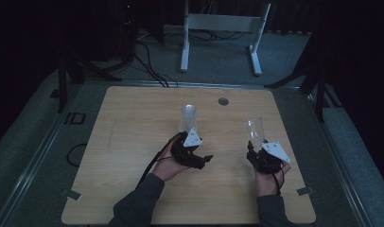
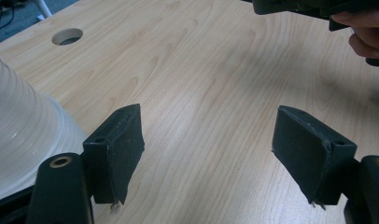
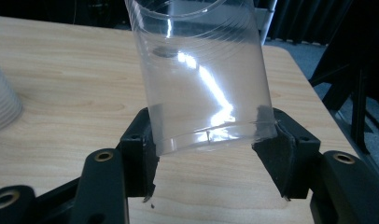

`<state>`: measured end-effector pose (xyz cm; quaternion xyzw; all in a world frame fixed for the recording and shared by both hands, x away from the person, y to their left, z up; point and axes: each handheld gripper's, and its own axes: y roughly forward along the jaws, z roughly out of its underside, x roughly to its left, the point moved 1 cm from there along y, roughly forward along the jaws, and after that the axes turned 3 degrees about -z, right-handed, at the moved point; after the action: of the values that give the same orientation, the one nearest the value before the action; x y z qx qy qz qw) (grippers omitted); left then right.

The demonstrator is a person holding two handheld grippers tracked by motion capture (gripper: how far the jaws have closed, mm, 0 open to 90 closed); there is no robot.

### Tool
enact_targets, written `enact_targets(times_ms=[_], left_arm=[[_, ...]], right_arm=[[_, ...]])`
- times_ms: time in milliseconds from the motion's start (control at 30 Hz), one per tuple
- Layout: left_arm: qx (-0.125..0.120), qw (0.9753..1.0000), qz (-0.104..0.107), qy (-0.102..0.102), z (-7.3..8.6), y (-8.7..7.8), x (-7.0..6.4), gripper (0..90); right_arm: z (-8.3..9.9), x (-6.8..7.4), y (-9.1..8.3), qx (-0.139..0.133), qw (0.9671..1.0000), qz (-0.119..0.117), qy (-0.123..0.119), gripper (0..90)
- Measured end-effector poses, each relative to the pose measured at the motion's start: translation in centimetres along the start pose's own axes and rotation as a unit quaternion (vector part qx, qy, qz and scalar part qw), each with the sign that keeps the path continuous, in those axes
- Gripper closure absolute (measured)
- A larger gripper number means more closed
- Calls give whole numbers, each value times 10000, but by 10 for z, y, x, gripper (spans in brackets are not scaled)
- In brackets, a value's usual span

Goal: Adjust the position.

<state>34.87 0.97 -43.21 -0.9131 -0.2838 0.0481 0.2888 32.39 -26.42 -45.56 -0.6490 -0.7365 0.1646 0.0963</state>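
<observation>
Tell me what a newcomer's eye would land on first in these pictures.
First, the clear plastic cup clamped near its base between the jaws of the right gripper, tilted above the right side of the wooden table. Next, the stack of white cups standing near the table's middle, just outside one jaw of the left gripper, whose jaws stand wide apart with nothing between them.

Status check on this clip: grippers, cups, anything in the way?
Left hand-held gripper open, beside frosted cup stack. Right hand-held gripper shut on clear cup, tilted. Table otherwise bare, nothing blocking.
</observation>
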Motion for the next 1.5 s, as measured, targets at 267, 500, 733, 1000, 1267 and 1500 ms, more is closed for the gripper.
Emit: enact_targets(times_ms=[267,500,733,1000,1267,1500], left_arm=[[-69,9999,17,-103,-4,1,0,245],[-109,9997,5,-197,-6,4,0,246],[-332,9979,92,-546,-12,6,3,246],[-519,9947,267,-848,-21,13,3,248],[-581,9927,271,-1021,-32,24,3,248],[-667,9912,338,-1089,-42,30,0,248]], right_arm=[[-3,1,-2,-189,9998,35,8,421],[-4,3,-6,-438,9990,100,-22,421],[-7,7,-9,-507,9987,22,-88,422],[-7,10,-10,-511,9986,-38,-140,421],[-8,12,-12,-533,9984,-93,-158,422],[-8,12,-14,-551,9983,-106,-149,421]])
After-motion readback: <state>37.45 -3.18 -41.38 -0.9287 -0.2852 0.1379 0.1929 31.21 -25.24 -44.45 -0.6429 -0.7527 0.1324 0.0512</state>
